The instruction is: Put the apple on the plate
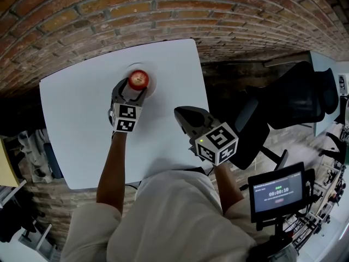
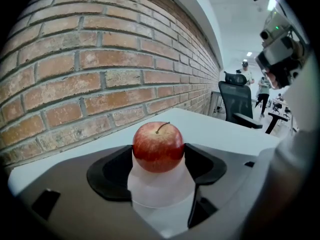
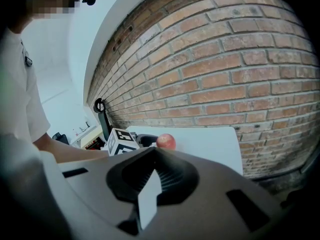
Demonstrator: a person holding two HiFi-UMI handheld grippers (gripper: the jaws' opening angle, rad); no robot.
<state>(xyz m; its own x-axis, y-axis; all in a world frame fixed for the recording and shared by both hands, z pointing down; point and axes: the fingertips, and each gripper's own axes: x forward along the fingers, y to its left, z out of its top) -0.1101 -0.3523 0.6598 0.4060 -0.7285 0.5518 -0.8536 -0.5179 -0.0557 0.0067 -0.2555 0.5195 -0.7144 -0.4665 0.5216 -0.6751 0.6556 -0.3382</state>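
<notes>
Fisheye all round here: black vignette in the corners, and the red-brown brick wall [image 1: 109, 15] bows hard in every view. Head view is evenly bright, with the white rectangular table [image 1: 76, 130] nearly blown out and only soft shadows on it, while the dark floor [image 1: 234, 75] at right goes murky. Left gripper view has ceiling lamps [image 2: 249, 54] glaring at upper right. The shiny red apple [image 2: 158, 146] is crisp with a gentle sheen. Right gripper view is dimmer, the grey plastic right claw [image 3: 152, 151] shaded and soft up close.
</notes>
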